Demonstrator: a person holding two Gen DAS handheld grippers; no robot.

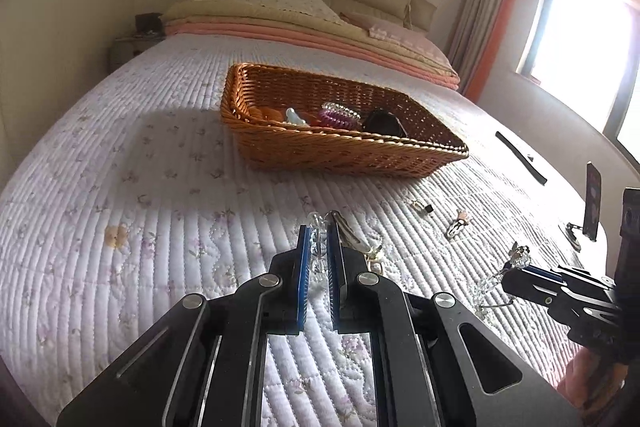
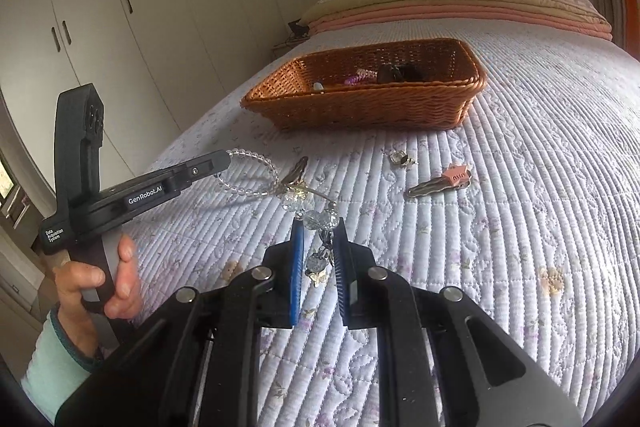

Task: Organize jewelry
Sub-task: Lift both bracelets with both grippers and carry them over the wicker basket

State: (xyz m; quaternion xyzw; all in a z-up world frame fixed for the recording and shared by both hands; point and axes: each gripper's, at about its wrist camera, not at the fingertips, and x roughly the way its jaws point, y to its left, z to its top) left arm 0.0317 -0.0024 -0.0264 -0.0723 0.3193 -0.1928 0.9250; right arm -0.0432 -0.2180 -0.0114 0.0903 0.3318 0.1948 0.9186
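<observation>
A wicker basket [image 1: 344, 147] [image 2: 360, 107] sits on the quilted bed and holds hair ties [image 1: 340, 113], a black clip [image 1: 384, 123] and other small pieces. My left gripper [image 1: 318, 227] [image 2: 224, 163] is shut on a clear bead bracelet [image 1: 318, 247] [image 2: 256, 175], just above the quilt. My right gripper [image 2: 318, 223] [image 1: 510, 269] is shut on a crystal bead ornament [image 2: 316, 219] [image 1: 488, 283], also low over the quilt. A pink-tipped hair clip [image 2: 440, 183] [image 1: 458, 225], a small charm [image 2: 402, 159] [image 1: 422, 207] and a brown hairpin [image 1: 346, 229] [image 2: 296, 171] lie loose on the quilt.
Folded blankets and pillows [image 1: 312, 23] are stacked at the headboard beyond the basket. A black strap [image 1: 520, 157] and a phone on a stand [image 1: 592, 203] sit near the bed's right edge. Wardrobes [image 2: 140, 7] line the left wall. A bright window [image 1: 580, 27] is at right.
</observation>
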